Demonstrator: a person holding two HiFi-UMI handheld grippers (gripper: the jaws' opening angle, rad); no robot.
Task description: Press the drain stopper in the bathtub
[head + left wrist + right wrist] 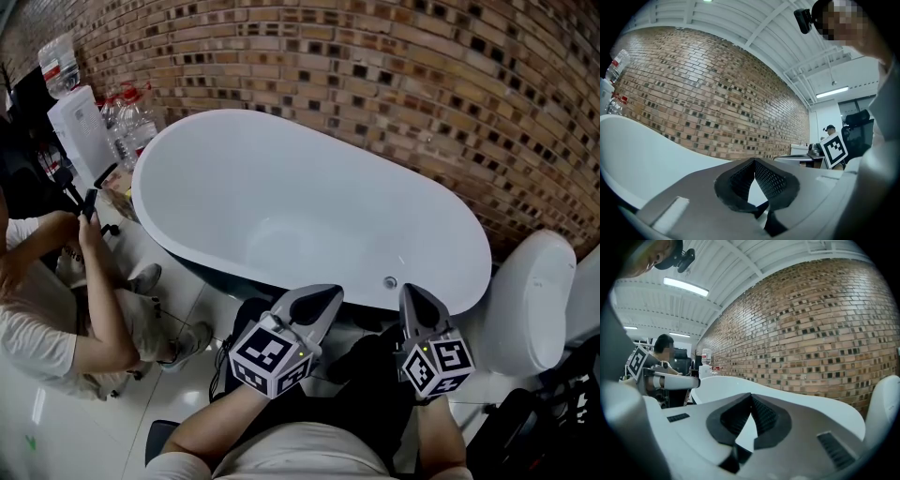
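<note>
In the head view, a smooth, glossy white oval bathtub (234,178) stands on pale shiny floor tiles (192,305) against a rough wall of brown and dark mottled brick (394,66). A small round grey fitting, which we take for the drain stopper (390,281), sits on the tub's inner surface just inside the near rim. The left gripper (333,293) and the right gripper (407,291), grey tapered shells carrying black-and-white marker cubes, are held on our side of that rim. The stopper lies between their tips and apart from both. A rounded white toilet (530,300) is just beside the tub's right end. Clear water bottles (131,117) with red caps stand by its left end, their labels too small to read, and a seated person (56,319) is near them.

In the left gripper view, the jaws' ribbed black pads (771,180) meet at the tips with nothing between them. Beyond are the tub's curved rim, the brickwork and a white beamed ceiling with a strip light (832,91).

In the right gripper view, the jaws likewise touch at the tip and hold nothing. The tub's rim curves away behind them under the brick.
</note>
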